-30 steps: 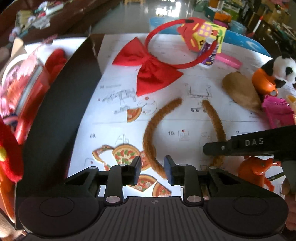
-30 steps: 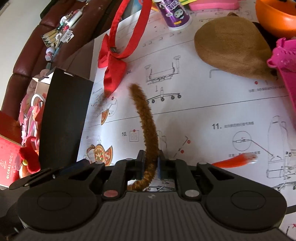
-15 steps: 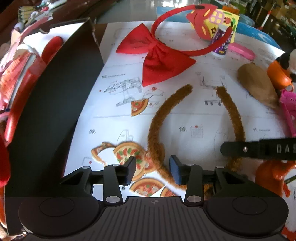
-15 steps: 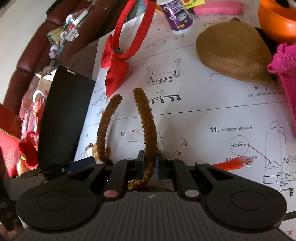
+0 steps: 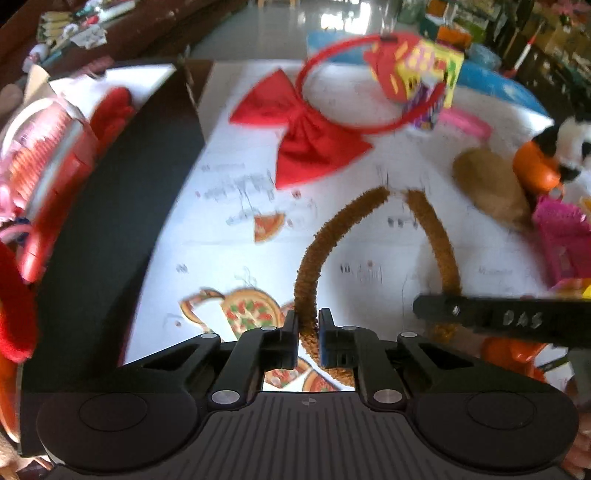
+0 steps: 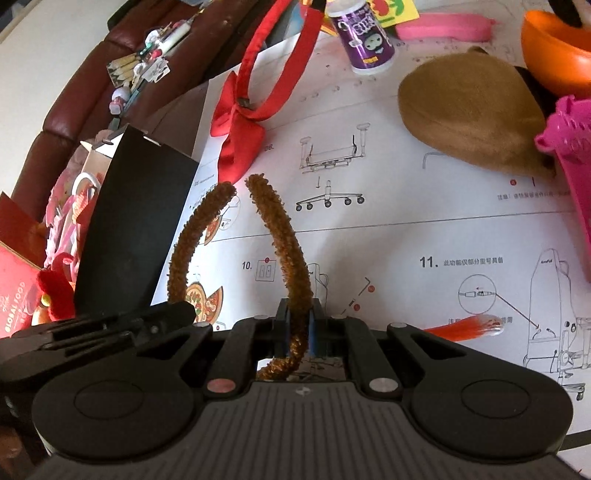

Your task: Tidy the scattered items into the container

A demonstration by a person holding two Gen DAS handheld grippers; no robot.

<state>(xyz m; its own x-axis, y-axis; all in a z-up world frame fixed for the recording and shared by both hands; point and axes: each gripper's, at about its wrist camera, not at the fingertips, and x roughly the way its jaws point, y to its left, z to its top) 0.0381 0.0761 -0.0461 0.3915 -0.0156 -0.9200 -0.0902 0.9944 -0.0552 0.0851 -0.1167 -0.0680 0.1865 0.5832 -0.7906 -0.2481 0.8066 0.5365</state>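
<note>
Dark red leather sofa (image 6: 92, 85); glossy sunlit floor (image 5: 280, 22).

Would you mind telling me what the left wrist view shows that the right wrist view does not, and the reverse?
Only the left wrist view shows the panda plush and the yellow cube. Only the right wrist view shows the chair drawing marked 11 and the sofa clutter. Both show the brown fuzzy headband, with the closing left hand-held gripper and the shut right hand-held gripper on its two arms, plus the red bow headband.
</note>
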